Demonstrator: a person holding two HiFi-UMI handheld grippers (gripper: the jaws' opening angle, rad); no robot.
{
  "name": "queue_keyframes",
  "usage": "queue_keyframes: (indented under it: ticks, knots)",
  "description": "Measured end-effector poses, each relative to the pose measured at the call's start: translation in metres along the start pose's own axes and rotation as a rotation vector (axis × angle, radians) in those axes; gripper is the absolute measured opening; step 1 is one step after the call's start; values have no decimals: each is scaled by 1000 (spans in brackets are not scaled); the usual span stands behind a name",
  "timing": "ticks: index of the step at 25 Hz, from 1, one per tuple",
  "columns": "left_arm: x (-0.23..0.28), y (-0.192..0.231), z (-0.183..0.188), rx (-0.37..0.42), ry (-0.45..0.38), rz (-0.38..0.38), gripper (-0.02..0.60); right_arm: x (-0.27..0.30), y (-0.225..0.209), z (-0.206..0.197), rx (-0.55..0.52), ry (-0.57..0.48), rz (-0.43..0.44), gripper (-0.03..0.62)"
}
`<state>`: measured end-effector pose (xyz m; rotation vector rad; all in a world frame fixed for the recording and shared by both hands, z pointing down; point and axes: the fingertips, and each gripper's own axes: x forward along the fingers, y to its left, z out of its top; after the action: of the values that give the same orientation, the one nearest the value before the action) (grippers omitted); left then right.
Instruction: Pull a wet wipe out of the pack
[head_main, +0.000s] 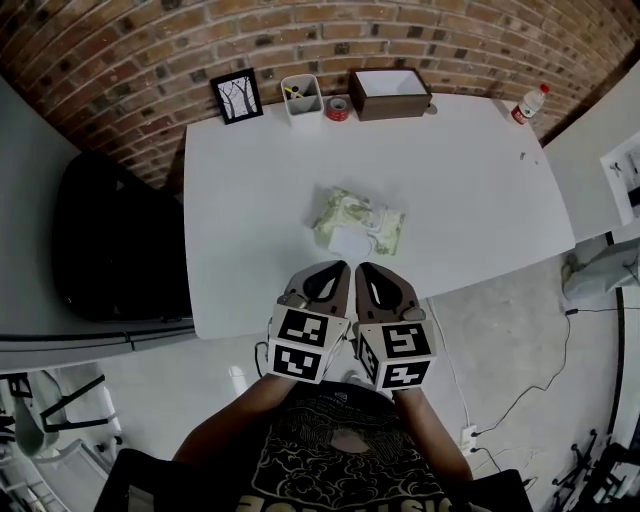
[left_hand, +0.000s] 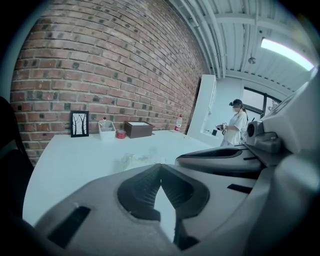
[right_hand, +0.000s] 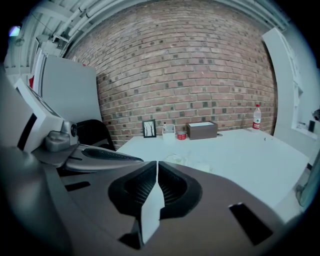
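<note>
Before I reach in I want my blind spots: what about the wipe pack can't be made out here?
Lid of the wipe pack, open or shut: head view, too small; the white patch could be flap or wipe.
Its near side: left gripper view, cut off by the shut left tool; the rest is washed out.
Same in the right gripper view: pale, partly behind the shut right tool.
Its print: too small in every view.

Brick wall (head_main: 130, 60) behind a white table (head_main: 250, 250) (black chair (head_main: 115, 240) beside) — pale floor (head_main: 500, 340).
</note>
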<state>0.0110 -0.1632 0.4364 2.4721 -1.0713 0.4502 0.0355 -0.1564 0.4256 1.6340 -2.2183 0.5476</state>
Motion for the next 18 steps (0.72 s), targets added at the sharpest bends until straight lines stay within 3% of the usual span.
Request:
queue_keyframes:
  ticks: [18]
  knots:
    - [40, 18, 14, 12, -3, -29, 11, 39, -31, 9, -20, 22, -49, 20]
